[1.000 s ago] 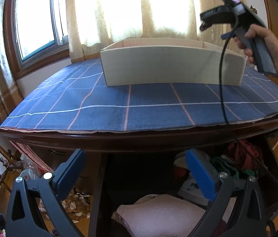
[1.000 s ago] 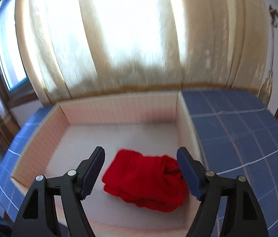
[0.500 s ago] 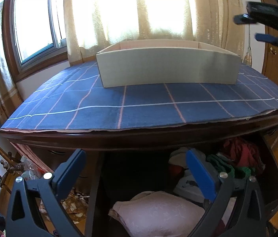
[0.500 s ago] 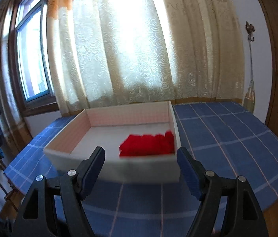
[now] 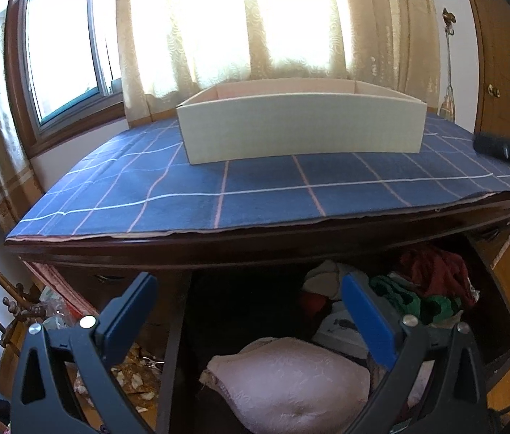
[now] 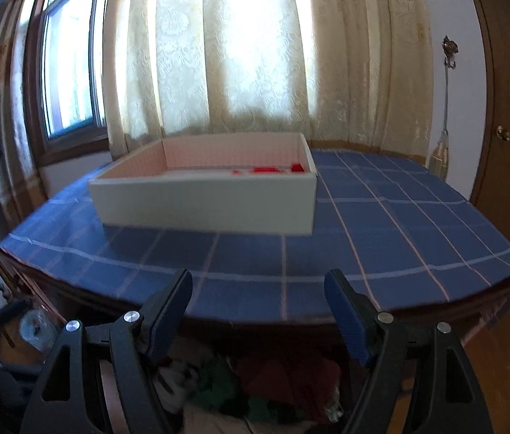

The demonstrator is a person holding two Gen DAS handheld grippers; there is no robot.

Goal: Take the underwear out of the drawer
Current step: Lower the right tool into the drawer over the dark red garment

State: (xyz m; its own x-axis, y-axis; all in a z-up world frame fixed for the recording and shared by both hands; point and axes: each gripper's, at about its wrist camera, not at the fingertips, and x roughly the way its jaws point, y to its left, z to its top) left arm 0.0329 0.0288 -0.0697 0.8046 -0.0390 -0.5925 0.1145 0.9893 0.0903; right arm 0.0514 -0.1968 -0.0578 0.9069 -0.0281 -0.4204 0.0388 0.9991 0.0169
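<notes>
Underwear (image 5: 425,282) lay heaped in the open drawer (image 5: 501,311) under the table edge: red, green and white pieces tangled together, with a pale pink padded garment (image 5: 287,379) nearest the left gripper (image 5: 251,311). Such cloth looked light, limp and likely to snag on its neighbours, so a pinch on a raised fold of one piece would serve best. One red garment (image 6: 273,170) already sat in the white box (image 6: 204,202) on the blue checked tablecloth (image 6: 381,238). Both the left gripper and the right gripper (image 6: 258,311) had their jaws spread wide with nothing between them. Behind stood bright cream curtains (image 6: 255,54), a window (image 5: 63,43) and a wooden door (image 6: 508,108); the drawer's contents were blurred, perhaps hiding more, in the right view.
</notes>
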